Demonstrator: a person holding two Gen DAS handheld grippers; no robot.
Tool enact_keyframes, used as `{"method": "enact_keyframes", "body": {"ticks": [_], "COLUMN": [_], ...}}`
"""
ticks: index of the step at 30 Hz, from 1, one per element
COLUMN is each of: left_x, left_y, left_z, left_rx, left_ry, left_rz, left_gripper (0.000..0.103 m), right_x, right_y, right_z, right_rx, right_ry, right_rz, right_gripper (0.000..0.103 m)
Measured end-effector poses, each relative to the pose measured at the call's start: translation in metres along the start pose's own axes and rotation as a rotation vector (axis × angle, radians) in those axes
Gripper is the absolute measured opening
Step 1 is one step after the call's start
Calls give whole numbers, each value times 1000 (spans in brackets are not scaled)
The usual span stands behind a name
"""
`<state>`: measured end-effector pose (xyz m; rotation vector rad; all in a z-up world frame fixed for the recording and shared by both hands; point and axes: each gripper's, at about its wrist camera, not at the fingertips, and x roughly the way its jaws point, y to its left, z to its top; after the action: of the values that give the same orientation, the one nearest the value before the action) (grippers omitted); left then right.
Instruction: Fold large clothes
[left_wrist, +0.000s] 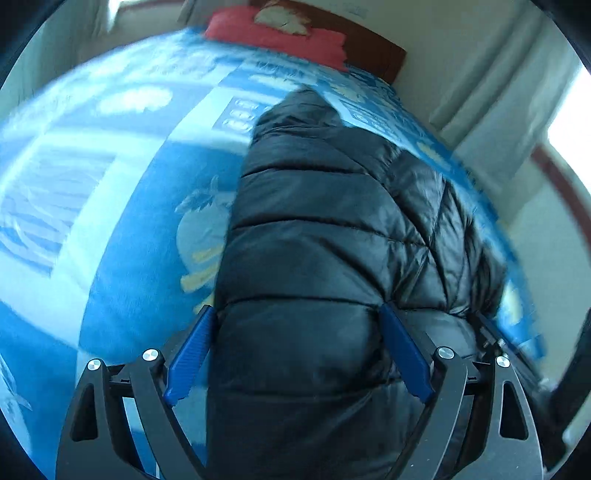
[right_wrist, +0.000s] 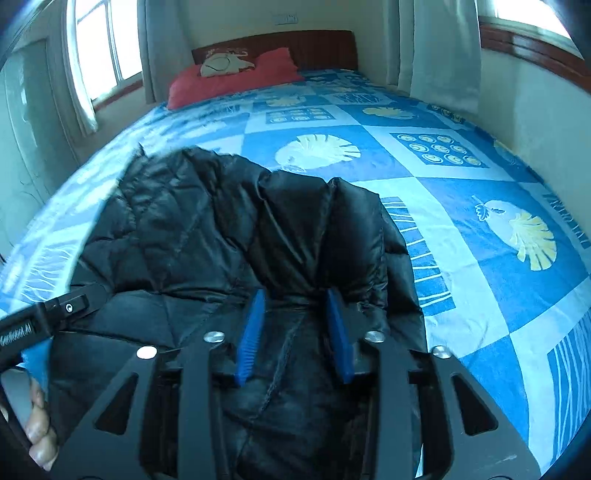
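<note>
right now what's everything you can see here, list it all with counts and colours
black quilted puffer jacket: one, black, lying on the near part of the bed
blue and white patterned bedspread: one, blue with pale shell prints, covering the bed
red pillow: one, red, at the head of the bed
cream cushion: one, cream, on the red pillow
dark wooden headboard: one, brown, against the far wall
pale curtains: pale, beside the windows
left gripper: blue pads wide apart over the jacket
right gripper: blue pads either side of a jacket fold
hand: one, bottom left of right wrist view
</note>
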<state>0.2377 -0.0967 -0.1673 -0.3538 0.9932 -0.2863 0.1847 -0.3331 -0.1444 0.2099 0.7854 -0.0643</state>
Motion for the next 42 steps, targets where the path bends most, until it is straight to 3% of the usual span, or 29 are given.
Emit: {"method": "enact_keyframes", "body": {"ticks": [1,3,5,8,11,15,19,24,25,29,34,42], "left_x": [-4,-8,-14,-22,-30,-21,-8,0,4,14,15,0], "left_y": [9,22,35,44,51,55,55,51,48,38,33,39], "left_z": [0,-1,-5,-14,-29,-47,-52,-52,-51,-47,-47,-44], "left_rx": [-51,-120,-170,-214,-287,-394,-391,-373,-363,-302,-248,-227], "left_ry": [8,25,30,10,-9,47,45,63,85,113,117,100], "left_rz": [-31,-81,-115,-108,-91,-179,-201,-234,-276,-283,-304,-308], "left_gripper": [87,87,87,87,87,87,91,95,95,97,90,81], "right_x": [-8,-19,-27,-32,-27,-7,19,22,21,22,23,4], "right_y": [-3,-8,-16,-26,-43,-65,-94,-83,-81,-78,-80,-66], "right_z": [1,3,3,1,-7,-18,-39,-41,-42,-42,-44,-41], "right_rx": [27,61,97,132,185,291,485,445,438,430,448,429], "right_ry": [-8,-26,-27,-25,11,88,143,144,141,138,133,60], "right_rz": [35,69,90,84,55,104,272,331,333,348,411,444], "right_gripper": [54,61,63,66,72,86,95,96,96,87,58,41]}}
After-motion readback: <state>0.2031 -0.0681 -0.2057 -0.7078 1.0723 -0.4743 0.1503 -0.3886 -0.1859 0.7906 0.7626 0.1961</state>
